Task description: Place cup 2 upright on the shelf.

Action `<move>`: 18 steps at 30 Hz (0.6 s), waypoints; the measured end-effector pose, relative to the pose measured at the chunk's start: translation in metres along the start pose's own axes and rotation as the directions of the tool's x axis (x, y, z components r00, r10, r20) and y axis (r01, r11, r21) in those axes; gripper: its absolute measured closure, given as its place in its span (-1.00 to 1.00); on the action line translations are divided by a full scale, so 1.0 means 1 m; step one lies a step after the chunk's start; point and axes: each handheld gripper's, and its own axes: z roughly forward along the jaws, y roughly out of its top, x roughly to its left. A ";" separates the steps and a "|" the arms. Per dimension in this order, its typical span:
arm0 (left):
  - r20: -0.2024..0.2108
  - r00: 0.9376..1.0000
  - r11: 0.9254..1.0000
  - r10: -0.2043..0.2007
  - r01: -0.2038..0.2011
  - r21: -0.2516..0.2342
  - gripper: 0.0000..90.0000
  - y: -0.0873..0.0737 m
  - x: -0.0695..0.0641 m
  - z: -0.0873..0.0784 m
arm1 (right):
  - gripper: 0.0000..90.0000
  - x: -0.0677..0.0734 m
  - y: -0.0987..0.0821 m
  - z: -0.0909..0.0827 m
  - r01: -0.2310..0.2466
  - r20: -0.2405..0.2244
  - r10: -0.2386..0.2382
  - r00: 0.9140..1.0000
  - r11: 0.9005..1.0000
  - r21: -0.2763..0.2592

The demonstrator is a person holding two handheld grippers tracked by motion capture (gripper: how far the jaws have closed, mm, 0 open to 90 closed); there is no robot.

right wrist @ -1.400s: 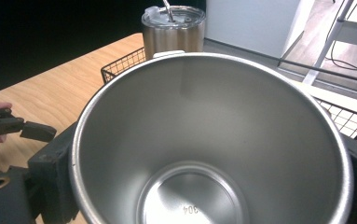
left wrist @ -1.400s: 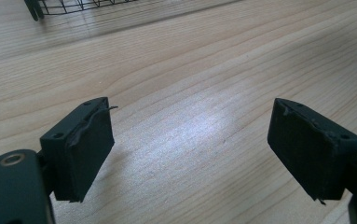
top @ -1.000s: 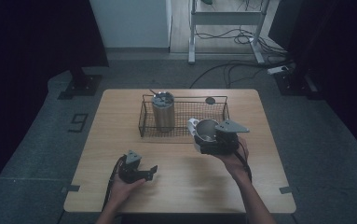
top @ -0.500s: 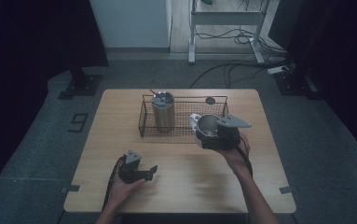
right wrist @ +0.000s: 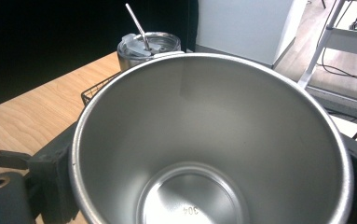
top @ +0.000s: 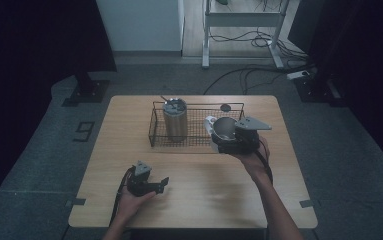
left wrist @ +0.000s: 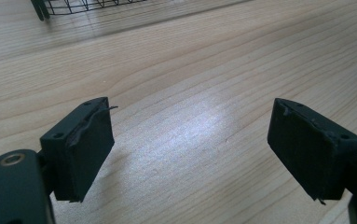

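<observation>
A stainless steel cup (right wrist: 209,140), open and empty, sits clamped between the jaws of the right gripper (top: 225,136), held tilted above the near right corner of a black wire basket (top: 155,127) on a wooden table (top: 204,200). In the right gripper view the cup's rim crowds the lens, its polished inside bare down to a stamped number on the floor. Beyond it stands a lidded steel tumbler (top: 175,120) with a metal straw (right wrist: 137,25), upright at the basket's left end. A small dark round object (top: 225,107), possibly a lid, lies on the table just past the basket's far rail.

The left gripper (top: 160,183) rests low over the near part of the table, well apart from the basket, its jaws spread wide over bare wood and holding nothing.

By the look of it, the work is near its midpoint: one vessel is placed in the basket, while the open cup is in the air at the basket's edge and not yet set down. What seems left is lowering it onto the mesh beside the tumbler and letting go.
</observation>
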 end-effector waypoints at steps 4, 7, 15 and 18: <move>0.001 1.000 1.000 0.002 -0.002 0.000 -0.68 0.000 0.000 0.000 | -0.85 -0.004 0.007 0.004 0.004 0.006 -0.004 1.000 1.000 0.003; 0.001 1.000 1.000 0.003 -0.003 0.000 -0.68 0.000 0.000 0.000 | -0.85 -0.007 0.010 0.008 0.018 0.010 -0.018 1.000 1.000 0.016; 0.001 1.000 1.000 0.001 -0.001 0.000 -0.68 0.000 0.001 -0.001 | -0.85 -0.016 0.015 0.018 0.031 0.028 -0.032 0.999 0.999 0.033; 0.003 1.000 1.000 0.003 -0.003 0.000 -0.68 0.000 0.001 -0.002 | -0.86 -0.019 0.015 0.021 0.026 0.031 -0.028 0.999 0.999 0.037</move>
